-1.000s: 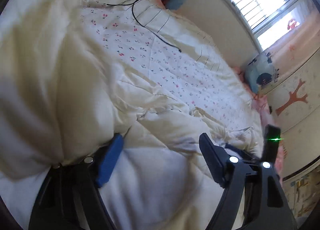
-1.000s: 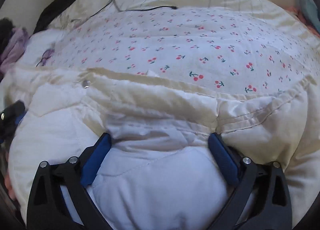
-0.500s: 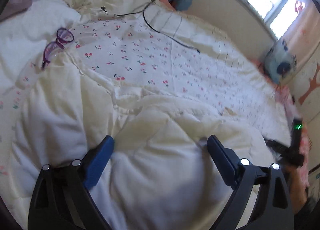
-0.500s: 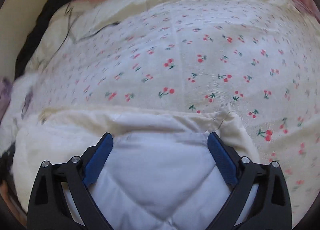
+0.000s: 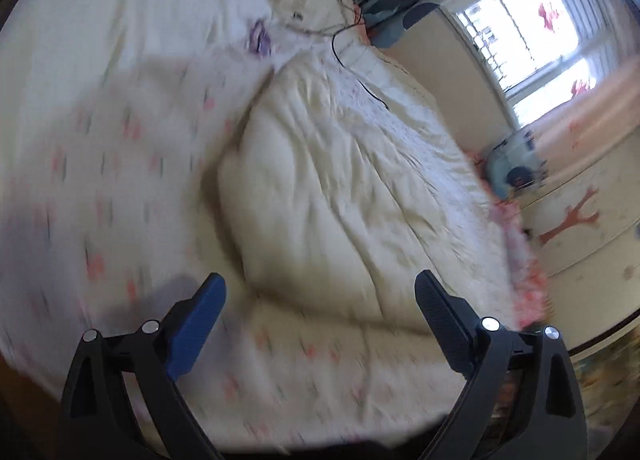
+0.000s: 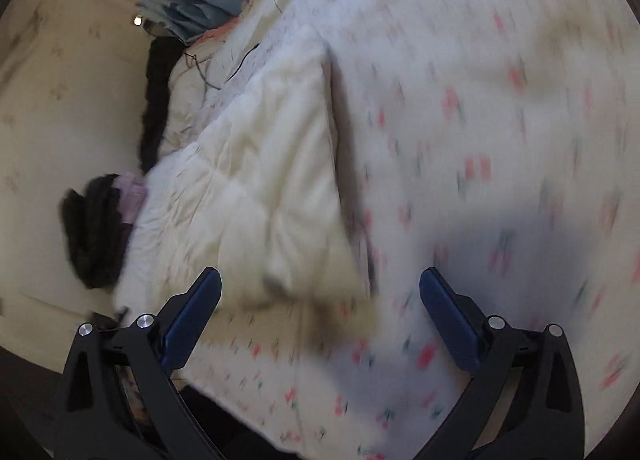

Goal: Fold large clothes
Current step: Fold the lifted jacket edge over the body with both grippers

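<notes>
We find no brand, label or readable writing in either view; the only markings are the small red cherry print on the bed sheet [image 5: 92, 188] and a brown tree shape on the wall panel [image 5: 572, 216] at the right of the left wrist view.

The cream quilted garment [image 5: 320, 188] lies folded on the sheet, ahead of both grippers. In the left wrist view it sits centre frame, its near edge just beyond the fingertips. In the right wrist view the same cream bulk [image 6: 256, 188] lies left of centre, its corner reaching down between the two fingers.

The left gripper [image 5: 320, 292] has just been opening; its fingers are spread wide with nothing between the pads, only sheet and the garment's edge showing below them. The right gripper [image 6: 320, 288] is likewise spread wide and grips nothing.

Both views are heavily smeared, so the cherry print reads as streaks and the garment's seams are hard to follow. A purple object [image 5: 260, 36] near the far end of the bed may be a pair of glasses, though we cannot be sure. A thin black cable [image 5: 356, 72] trails over the far bedding. Dark clothing [image 6: 96, 236] and a lilac piece [image 6: 132, 196] are partly tucked behind the garment. The window [image 5: 532, 24] is washed out.
</notes>
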Demonstrator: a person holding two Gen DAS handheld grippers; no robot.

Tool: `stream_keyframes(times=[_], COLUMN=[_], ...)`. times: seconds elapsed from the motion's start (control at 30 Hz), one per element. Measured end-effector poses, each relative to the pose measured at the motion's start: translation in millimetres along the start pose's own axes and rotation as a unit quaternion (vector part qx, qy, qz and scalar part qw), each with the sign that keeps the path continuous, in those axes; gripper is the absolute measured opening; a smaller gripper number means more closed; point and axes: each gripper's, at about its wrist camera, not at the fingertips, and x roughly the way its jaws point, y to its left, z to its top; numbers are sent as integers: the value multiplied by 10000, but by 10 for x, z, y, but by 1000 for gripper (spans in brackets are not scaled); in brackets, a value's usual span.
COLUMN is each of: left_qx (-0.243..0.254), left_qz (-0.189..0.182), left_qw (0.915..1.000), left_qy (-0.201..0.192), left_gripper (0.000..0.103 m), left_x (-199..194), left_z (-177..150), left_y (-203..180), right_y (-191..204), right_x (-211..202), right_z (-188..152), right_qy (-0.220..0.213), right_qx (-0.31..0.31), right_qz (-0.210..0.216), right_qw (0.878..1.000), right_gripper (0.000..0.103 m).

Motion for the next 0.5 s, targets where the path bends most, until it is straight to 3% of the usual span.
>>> stream_keyframes(times=[0.07, 0.2, 0.27, 0.4, 0.5], left_qx=[-476, -931, -1071, -1271, -1218], left_qz=[-471, -739, -929, -820, -962], left_qw=[9976, 9924, 9895, 9878, 9879], left_qy=[165, 305, 278, 362, -28], left_gripper=[91, 91, 91, 94, 94], left_x=[32, 178, 295, 613, 589], left_z=[-128, -242, -215, -93, 14], left_y=[91, 120, 105, 115, -38], right_y=[7, 153, 283, 319, 383], right_x=[-20, 53, 153, 471, 377], right_z=[-81, -110, -100, -3, 111], right_qy=[-149, 10, 156, 288, -280], right_qx=[-16, 131, -15, 151, 530], right_qz=[62, 547, 580, 283, 1109], right_qw=[9999, 9984, 9982, 9991, 9920], right_gripper=[96, 96, 96, 96, 97])
